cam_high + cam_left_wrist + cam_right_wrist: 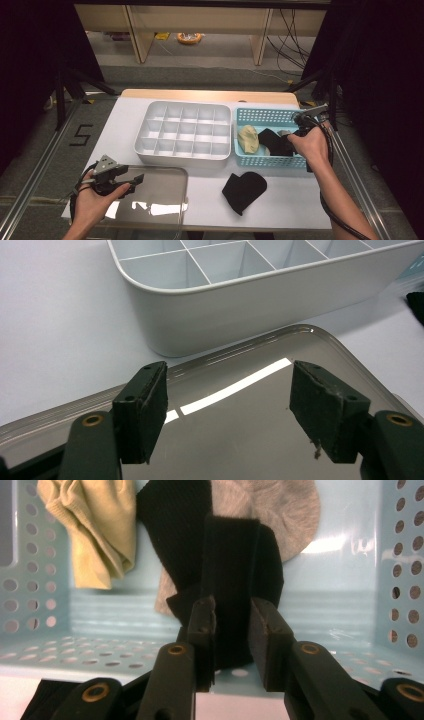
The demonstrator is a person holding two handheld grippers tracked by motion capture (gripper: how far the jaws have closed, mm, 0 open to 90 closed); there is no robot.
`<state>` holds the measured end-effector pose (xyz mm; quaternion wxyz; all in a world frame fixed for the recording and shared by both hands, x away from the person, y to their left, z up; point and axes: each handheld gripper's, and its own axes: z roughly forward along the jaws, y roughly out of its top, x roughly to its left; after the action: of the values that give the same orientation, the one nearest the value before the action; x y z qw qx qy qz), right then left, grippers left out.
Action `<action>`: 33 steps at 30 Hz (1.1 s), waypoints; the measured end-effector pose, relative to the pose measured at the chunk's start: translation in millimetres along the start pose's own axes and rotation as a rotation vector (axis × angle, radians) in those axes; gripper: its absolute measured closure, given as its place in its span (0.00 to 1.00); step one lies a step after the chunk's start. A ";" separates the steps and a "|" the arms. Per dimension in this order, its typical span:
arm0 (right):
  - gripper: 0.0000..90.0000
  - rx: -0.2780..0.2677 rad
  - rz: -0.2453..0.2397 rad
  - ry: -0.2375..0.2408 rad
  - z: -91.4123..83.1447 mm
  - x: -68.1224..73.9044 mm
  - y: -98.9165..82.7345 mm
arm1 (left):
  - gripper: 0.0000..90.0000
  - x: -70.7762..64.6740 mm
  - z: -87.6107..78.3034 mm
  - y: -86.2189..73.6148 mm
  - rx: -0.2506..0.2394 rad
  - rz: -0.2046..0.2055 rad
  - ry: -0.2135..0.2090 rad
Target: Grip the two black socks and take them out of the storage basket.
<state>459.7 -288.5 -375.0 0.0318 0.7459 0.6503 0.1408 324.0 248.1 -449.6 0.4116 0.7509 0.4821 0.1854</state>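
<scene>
High view, far left first: holds the left gripper (135,181) low over the clear lid (160,200) at the near left corner of the table. Keeps its jaws spread wide with nothing between them, as seen in the left gripper view above the glossy lid (240,430); probably parked there, out of the way and ready to help.

Further right, at the table's middle: places the white divided organiser (182,131) with every compartment bare, likely the sorting target for the socks. Just near of it, right of centre: leaves a loose black sock (244,190) flat on the table, apart from the rest.

At the right: sets the blue basket (260,161) just beside the organiser, with a yellow sock (248,139) at its left end and a grey sock (280,510) further in. Reaches the right gripper (232,612) into the basket, jaws drawn close on a fold of the basket's black sock (232,555), apparently pinching it for lifting out.
</scene>
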 end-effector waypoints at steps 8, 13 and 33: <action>0.94 -0.005 -0.046 0.004 -2.8 -2.4 -3.6 | 0.34 0.4 -1.0 0.3 0.005 0.013 0.003; 0.97 -0.031 -0.057 0.015 -13.1 1.4 -6.5 | 0.34 -0.7 0.5 0.4 -0.005 0.001 -0.003; 0.98 -0.229 -0.106 0.049 -54.9 -1.3 -6.7 | 0.34 0.2 -0.4 0.2 0.002 0.005 0.003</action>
<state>439.3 -296.2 -324.1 0.1082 0.6982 0.6692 0.2303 324.0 248.4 -449.2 0.4097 0.7522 0.4809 0.1870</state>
